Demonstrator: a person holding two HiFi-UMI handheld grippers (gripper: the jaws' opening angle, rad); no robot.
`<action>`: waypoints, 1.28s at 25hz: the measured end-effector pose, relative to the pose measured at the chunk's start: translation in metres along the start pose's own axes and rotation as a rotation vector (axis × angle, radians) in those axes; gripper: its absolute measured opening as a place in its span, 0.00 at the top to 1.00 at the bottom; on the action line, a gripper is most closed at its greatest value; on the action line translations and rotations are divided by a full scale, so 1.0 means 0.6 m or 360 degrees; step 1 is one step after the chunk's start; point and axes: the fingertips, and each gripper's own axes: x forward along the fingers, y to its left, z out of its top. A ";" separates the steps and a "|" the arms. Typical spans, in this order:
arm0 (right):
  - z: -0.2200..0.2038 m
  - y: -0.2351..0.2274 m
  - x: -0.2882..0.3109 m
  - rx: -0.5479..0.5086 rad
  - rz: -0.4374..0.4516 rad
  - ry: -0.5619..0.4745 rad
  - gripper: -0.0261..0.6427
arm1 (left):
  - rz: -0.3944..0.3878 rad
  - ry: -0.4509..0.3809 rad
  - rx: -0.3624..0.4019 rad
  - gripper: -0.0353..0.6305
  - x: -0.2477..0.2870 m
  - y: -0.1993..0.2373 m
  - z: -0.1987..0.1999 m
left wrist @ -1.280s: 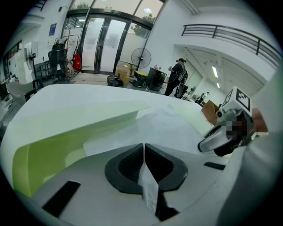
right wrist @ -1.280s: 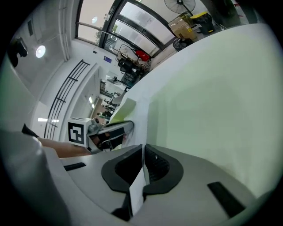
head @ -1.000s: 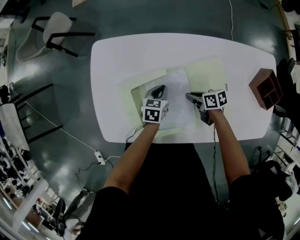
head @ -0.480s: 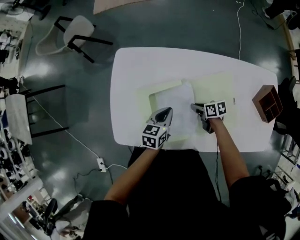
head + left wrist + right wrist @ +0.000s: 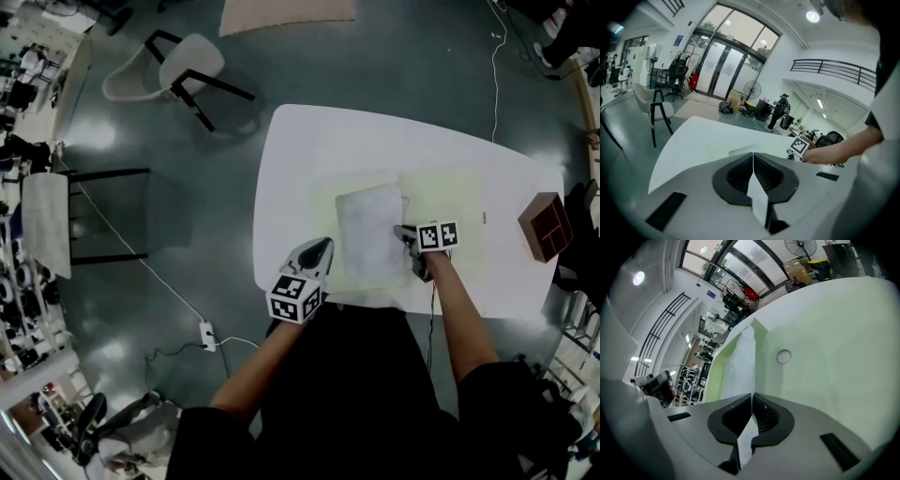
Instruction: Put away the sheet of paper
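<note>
The white sheet of paper (image 5: 368,234) lies on the left half of an open pale green folder (image 5: 450,202) on the white table (image 5: 309,141). My right gripper (image 5: 400,230) is at the sheet's right edge. In the right gripper view the sheet (image 5: 740,366) runs straight into the closed jaw line of the right gripper (image 5: 752,395), which is shut on that edge. My left gripper (image 5: 323,244) hangs above the table's near left edge, away from the sheet. In its own view the left gripper (image 5: 753,154) is shut with nothing held.
A brown wooden box (image 5: 547,225) stands at the table's right end. A small round ring (image 5: 783,356) sits on the folder's right half. A chair (image 5: 183,70) stands on the floor to the far left, and a power strip (image 5: 208,335) lies below the table's near side.
My left gripper has drawn back from the sheet to the table's near edge and risen. The right gripper has stayed at the sheet's right edge.
</note>
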 end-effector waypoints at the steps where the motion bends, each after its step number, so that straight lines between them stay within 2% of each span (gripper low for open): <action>1: 0.001 0.004 0.005 -0.0003 -0.0004 0.0003 0.96 | 0.0013 -0.0004 -0.0008 0.94 -0.010 0.010 0.000; 5: 0.001 0.027 0.031 -0.0029 -0.0015 0.0028 0.96 | 0.0032 -0.0037 -0.0033 0.94 -0.042 0.046 0.003; 10: 0.006 0.051 0.053 0.0006 -0.0015 0.0004 0.96 | -0.0012 -0.0090 -0.0002 0.94 -0.065 0.057 0.014; 19: 0.013 0.053 0.053 0.0038 -0.0126 -0.0076 0.94 | 0.0000 -0.0152 -0.0020 0.94 -0.115 0.100 0.010; 21: 0.017 0.052 0.041 0.0045 -0.0165 -0.0111 0.79 | -0.0001 -0.0170 -0.0023 0.94 -0.127 0.111 0.011; 23: 0.017 0.058 0.021 0.0048 -0.0204 -0.0151 0.75 | -0.0004 -0.0193 -0.0021 0.94 -0.140 0.120 0.012; 28: 0.015 0.088 -0.062 -0.0029 -0.0317 -0.0310 0.73 | -0.0058 -0.0241 -0.0030 0.94 -0.146 0.126 0.007; 32: -0.006 0.150 -0.140 -0.0129 -0.0357 -0.0479 0.73 | -0.0133 -0.0257 -0.0052 0.94 -0.142 0.125 0.008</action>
